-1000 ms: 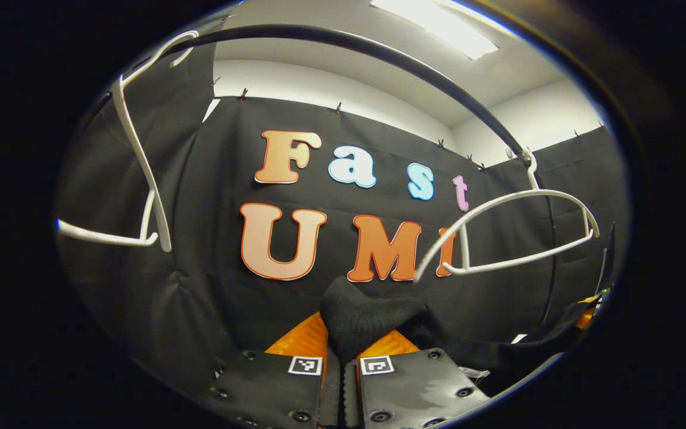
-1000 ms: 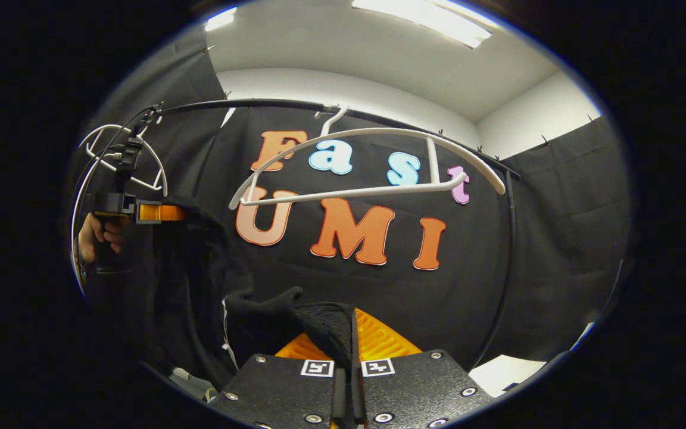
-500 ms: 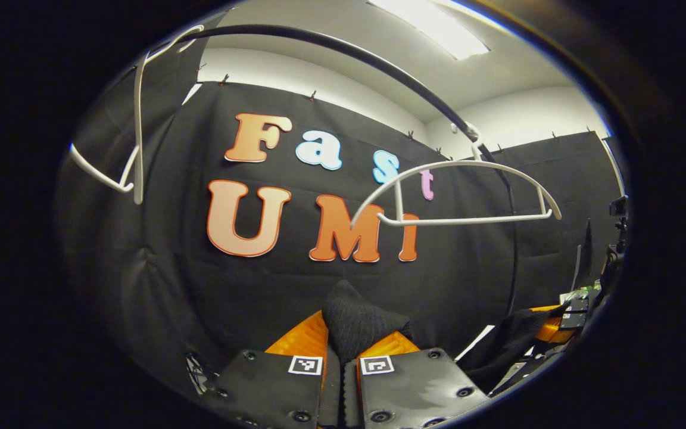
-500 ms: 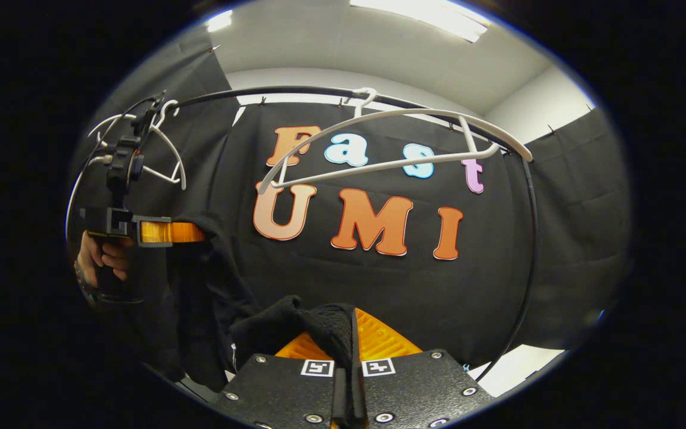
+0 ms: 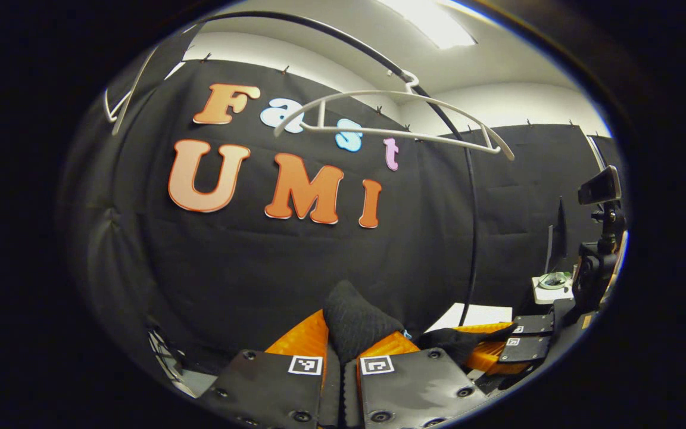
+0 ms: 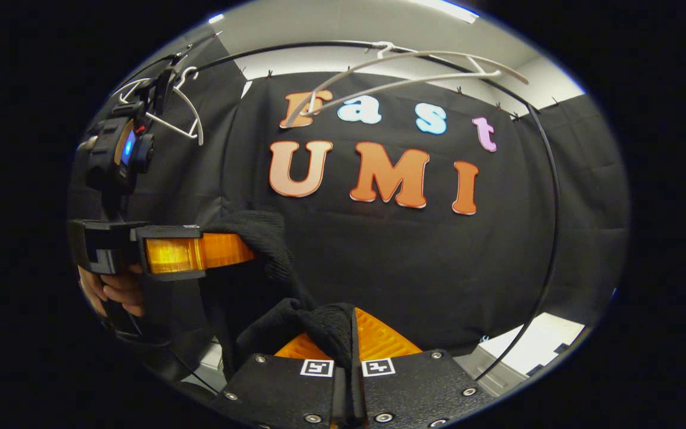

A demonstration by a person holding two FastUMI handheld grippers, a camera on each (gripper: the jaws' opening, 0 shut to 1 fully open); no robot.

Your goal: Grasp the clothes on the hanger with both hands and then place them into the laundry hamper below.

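A black knit garment (image 5: 352, 310) bulges up between the fingers of my left gripper (image 5: 348, 333), which is shut on it. My right gripper (image 6: 352, 328) is shut on another fold of the same garment (image 6: 319, 322). The cloth hangs slack between the two grippers. In the right gripper view the left gripper (image 6: 224, 250) is close at the left, held by a hand (image 6: 114, 292). In the left gripper view the right gripper (image 5: 486, 351) lies low at the right. A bare white hanger (image 5: 390, 113) (image 6: 402, 65) hangs on the black rail (image 6: 551, 179) above.
More empty white hangers (image 6: 182, 113) (image 5: 118, 101) hang at the rail's left end. A camera on a stand (image 5: 602, 190) rises at the right. A pale surface (image 6: 533, 339) lies low behind the rail's upright.
Both grippers have come down with the garment, so the rail and bare hanger sit higher in both views. The two grippers have drawn closer together.
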